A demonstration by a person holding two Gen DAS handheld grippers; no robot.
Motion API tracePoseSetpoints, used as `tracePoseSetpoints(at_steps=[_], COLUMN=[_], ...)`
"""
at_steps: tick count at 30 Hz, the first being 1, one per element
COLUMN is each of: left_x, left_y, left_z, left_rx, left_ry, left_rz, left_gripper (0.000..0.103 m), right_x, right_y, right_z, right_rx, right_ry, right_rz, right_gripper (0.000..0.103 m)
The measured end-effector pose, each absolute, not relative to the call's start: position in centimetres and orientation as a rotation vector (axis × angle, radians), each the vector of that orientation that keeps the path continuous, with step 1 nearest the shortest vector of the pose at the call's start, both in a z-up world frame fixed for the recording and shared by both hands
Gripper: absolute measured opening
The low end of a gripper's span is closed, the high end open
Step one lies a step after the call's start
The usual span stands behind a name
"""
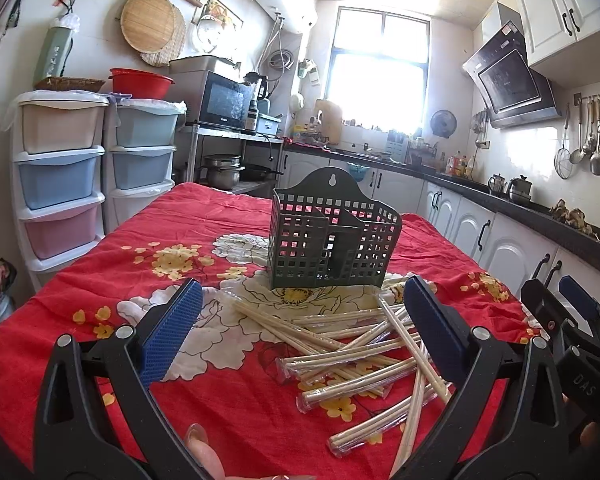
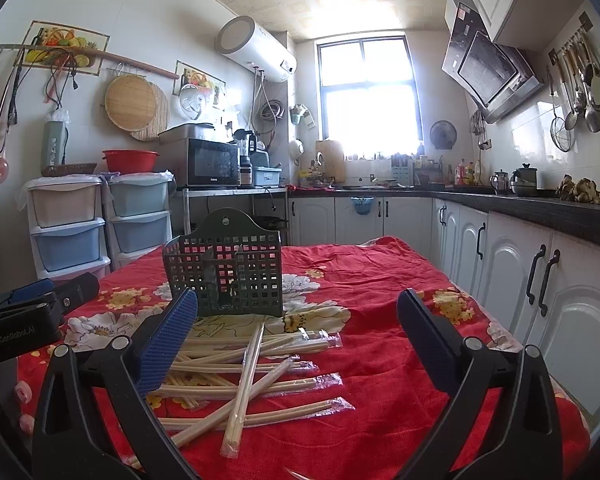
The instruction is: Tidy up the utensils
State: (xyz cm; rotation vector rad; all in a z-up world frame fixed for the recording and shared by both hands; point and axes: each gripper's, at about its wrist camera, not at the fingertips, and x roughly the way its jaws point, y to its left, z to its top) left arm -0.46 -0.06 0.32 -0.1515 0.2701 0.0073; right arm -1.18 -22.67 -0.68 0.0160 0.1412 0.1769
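Note:
A dark green slotted utensil holder [image 1: 332, 240] stands upright on the red flowered tablecloth [image 1: 227, 392]; it also shows in the right wrist view [image 2: 225, 276]. A loose pile of wrapped chopstick pairs [image 1: 360, 348] lies in front of it, also seen in the right wrist view [image 2: 243, 364]. My left gripper [image 1: 300, 332] is open and empty, hovering above the near side of the pile. My right gripper [image 2: 295, 340] is open and empty, above the pile's right side. The right gripper shows at the right edge of the left wrist view [image 1: 572, 320], and the left gripper at the left edge of the right wrist view [image 2: 31, 308].
Plastic drawer towers [image 1: 59, 172] stand left of the table. White cabinets under a black counter [image 2: 540, 208] run along the right. A microwave [image 2: 213, 162] sits on a shelf behind the table. The cloth [image 2: 380, 280] right of the holder is bare.

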Motion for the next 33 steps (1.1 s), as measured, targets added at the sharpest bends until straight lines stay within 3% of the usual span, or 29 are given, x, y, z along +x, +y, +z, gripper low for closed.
tracePoseSetpoints(at_steps=[33], left_x=[0.4], left_y=[2.0], left_z=[-0.1], left_rx=[-0.213], left_ry=[0.32], left_rz=[0.041], left_gripper=[0.093], right_x=[-0.3], right_y=[-21.2], right_z=[-0.3], right_rx=[-0.031], right_ry=[0.213], right_rz=[0.25], right_gripper=[0.097])
